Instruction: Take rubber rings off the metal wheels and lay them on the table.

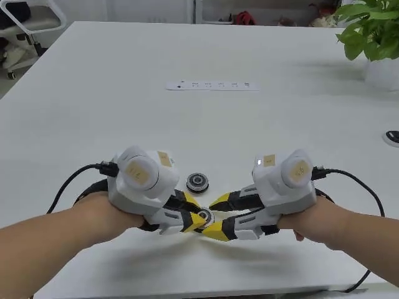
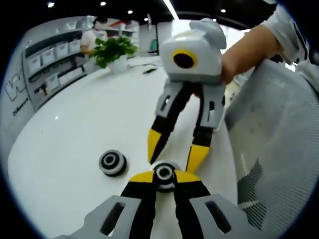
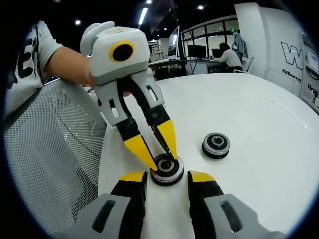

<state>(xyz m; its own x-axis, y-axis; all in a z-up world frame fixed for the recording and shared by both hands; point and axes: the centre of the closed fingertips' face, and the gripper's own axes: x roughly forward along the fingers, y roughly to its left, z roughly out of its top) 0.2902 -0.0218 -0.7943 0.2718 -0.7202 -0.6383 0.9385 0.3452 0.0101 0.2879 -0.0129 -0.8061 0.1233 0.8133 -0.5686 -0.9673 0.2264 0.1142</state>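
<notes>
Close to the near edge of the table [image 1: 93, 93], slightly left of its middle, the left gripper [image 1: 193, 219] is held, its cable [image 1: 68, 187] trailing off toward the near-left corner. Its yellow-tipped jaws are clamped on a metal wheel [image 1: 202, 217], which is kept at or just above the tabletop (contact cannot be told). A dark ring [image 3: 168, 181] is seen around the wheel's rim. A second wheel [image 1: 197, 181] is laid flat on the table just behind the held one, apart from both grippers.

From the right, the right gripper [image 1: 217, 217] is pointed at the same held wheel. Its jaws are spread, one tip on each side of the wheel, and in the right gripper view a small gap is seen at each tip.

Farther back, a power strip [image 1: 212, 85] is laid parallel to the far edge, with a broad bare stretch of tabletop between it and the wheels. A potted plant [image 1: 371, 37] is stood at the far-right corner. Bare surface is left open toward both side edges.
</notes>
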